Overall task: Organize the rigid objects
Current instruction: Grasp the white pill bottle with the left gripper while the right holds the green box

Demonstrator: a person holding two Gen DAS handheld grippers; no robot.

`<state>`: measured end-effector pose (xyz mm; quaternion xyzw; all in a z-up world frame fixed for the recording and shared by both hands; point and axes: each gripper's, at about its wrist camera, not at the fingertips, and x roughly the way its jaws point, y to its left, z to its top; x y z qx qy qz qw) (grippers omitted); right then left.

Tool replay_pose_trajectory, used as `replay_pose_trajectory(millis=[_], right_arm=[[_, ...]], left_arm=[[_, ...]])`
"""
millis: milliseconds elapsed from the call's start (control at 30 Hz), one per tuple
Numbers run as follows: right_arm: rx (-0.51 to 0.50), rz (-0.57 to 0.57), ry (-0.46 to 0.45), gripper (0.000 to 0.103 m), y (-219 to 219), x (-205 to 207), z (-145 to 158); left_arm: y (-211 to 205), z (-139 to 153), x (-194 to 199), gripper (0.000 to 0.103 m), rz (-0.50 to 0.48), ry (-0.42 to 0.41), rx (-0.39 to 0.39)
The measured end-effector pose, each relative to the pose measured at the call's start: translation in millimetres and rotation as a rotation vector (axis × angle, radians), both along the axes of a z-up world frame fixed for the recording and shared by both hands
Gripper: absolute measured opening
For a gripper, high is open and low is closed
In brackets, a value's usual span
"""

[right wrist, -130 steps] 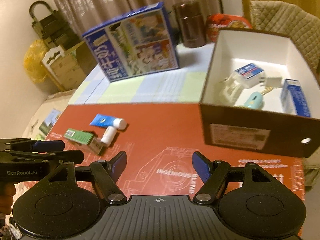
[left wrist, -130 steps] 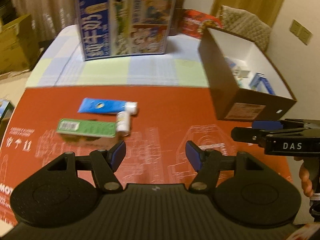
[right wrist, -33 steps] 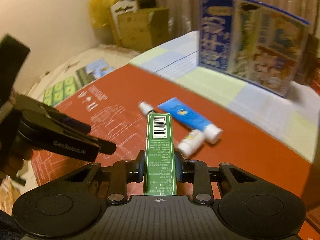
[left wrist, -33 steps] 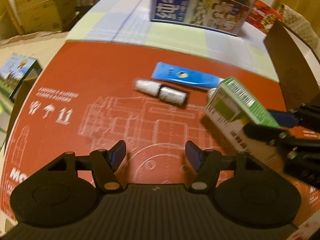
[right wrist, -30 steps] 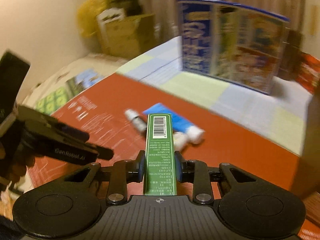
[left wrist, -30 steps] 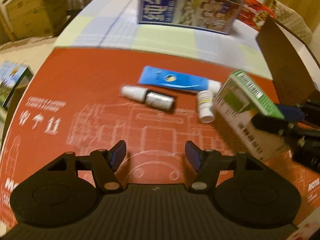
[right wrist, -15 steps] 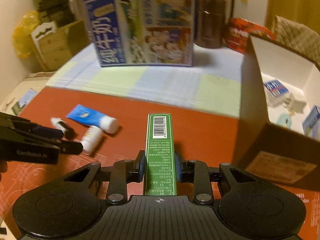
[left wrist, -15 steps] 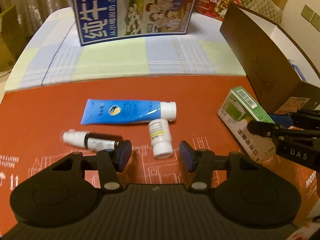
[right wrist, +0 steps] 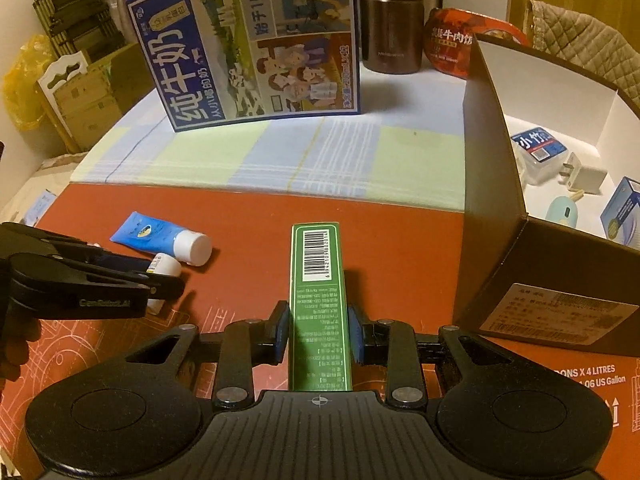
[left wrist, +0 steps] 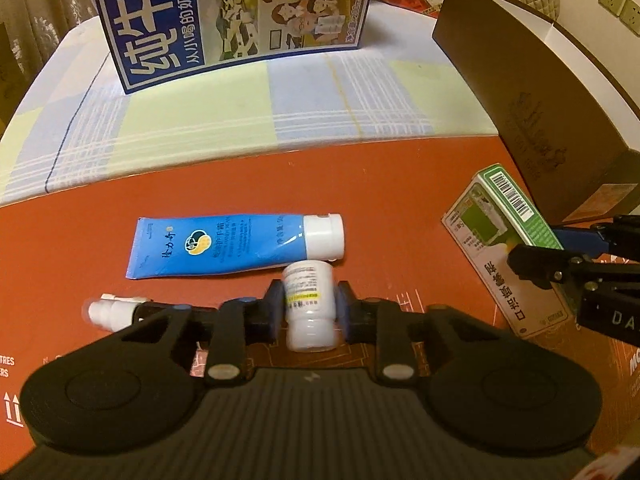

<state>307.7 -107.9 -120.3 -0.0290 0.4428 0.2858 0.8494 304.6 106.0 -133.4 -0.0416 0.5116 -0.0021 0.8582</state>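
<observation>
Bench, left to right: my left tool [left wrist: 308, 314], jaws just drawn in, clamps the white bottle [left wrist: 309, 307] lying lengthwise toward me; my right tool [right wrist: 320, 334] grips the green box [right wrist: 319, 300], nearer the open carton [right wrist: 496, 200] to its right.

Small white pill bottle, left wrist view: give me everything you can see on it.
The small white pill bottle is a squat white plastic cylinder with a printed label carrying a yellow band; the text is too small to read. It lies on its side on the red mat, one end toward the camera, the far end beside the white cap of the blue tube. The left hand-held gripper has just been closing, and its blue pads now sit against both sides of the bottle.
</observation>
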Motion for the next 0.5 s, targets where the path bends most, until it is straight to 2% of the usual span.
replay_pose_trajectory(millis=[300,500], right_arm=[[-0.027,0.004,0.026,0.031,8,9,-5],[-0.032,0.011,0.025,0.031,11,12,-7]], left_arm=[[-8,0,-8,0.022,0.002,0.014,-0.013],[-14,-1,-12,0.022,0.014,0.034,0.012]])
